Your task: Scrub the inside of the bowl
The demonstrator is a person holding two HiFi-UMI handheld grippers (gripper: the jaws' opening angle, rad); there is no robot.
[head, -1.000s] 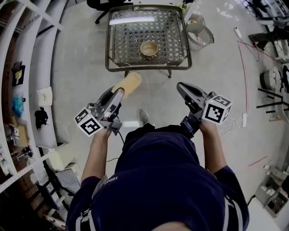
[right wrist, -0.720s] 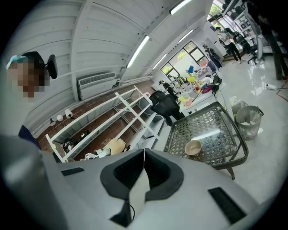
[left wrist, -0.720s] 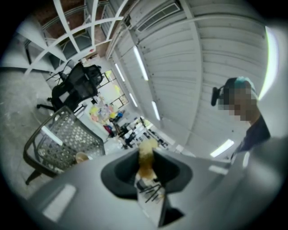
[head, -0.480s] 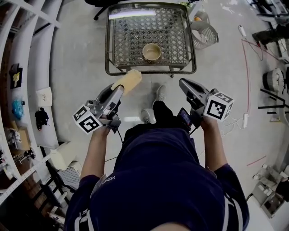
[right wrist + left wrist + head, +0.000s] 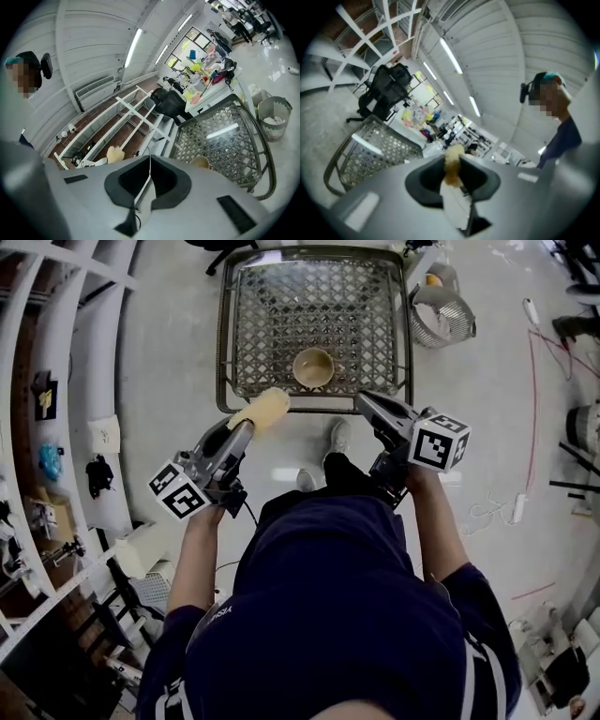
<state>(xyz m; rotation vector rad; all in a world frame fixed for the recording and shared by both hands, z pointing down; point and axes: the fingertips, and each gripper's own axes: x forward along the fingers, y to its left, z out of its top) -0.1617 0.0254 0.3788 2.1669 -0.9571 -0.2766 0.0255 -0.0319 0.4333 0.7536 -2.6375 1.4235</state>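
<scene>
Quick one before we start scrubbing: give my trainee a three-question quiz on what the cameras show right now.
1. True or false: the sponge is inside the bowl.
2. What does the left gripper hold? A) a brush B) the sponge C) nothing
3. Fill in: the right gripper is empty, with its jaws ____.

Key: 1 false, the sponge is short of the bowl; 2 B; 3 shut.

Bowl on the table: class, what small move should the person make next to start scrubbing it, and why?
Probably carry the left gripper forward and down so its sponge reaches into the bowl. The sponge is clamped but hangs short of the bowl, over the near edge of the table; the right gripper is shut and empty.
</scene>
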